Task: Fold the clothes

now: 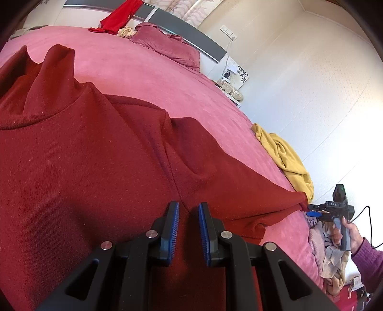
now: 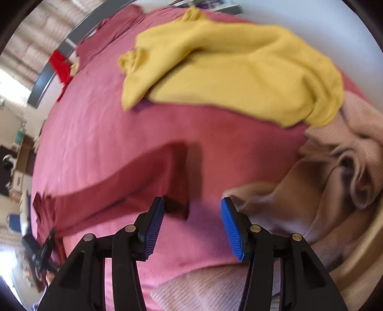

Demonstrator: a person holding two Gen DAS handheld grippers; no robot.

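Note:
A dark red turtleneck sweater point(image 1: 83, 155) lies spread on the pink bed point(image 1: 143, 71), collar toward the headboard. My left gripper point(image 1: 188, 210) hovers low over its armpit seam, with a narrow gap between the blue pads and only flat fabric showing there. The sleeve point(image 1: 227, 172) stretches right to its cuff, where a hand holds my right gripper point(image 1: 311, 210). In the right wrist view my right gripper point(image 2: 192, 208) stands wide open and empty. The sleeve cuff point(image 2: 178, 167) lies on the bed just ahead of its left finger.
A yellow garment point(image 2: 227, 71) lies crumpled beyond the cuff near the bed's edge. A heap of beige and pink knits point(image 2: 335, 179) sits to the right. A pillow point(image 1: 167, 45) and red cloth point(image 1: 119, 16) are at the headboard, with a nightstand point(image 1: 232, 83) beside the bed.

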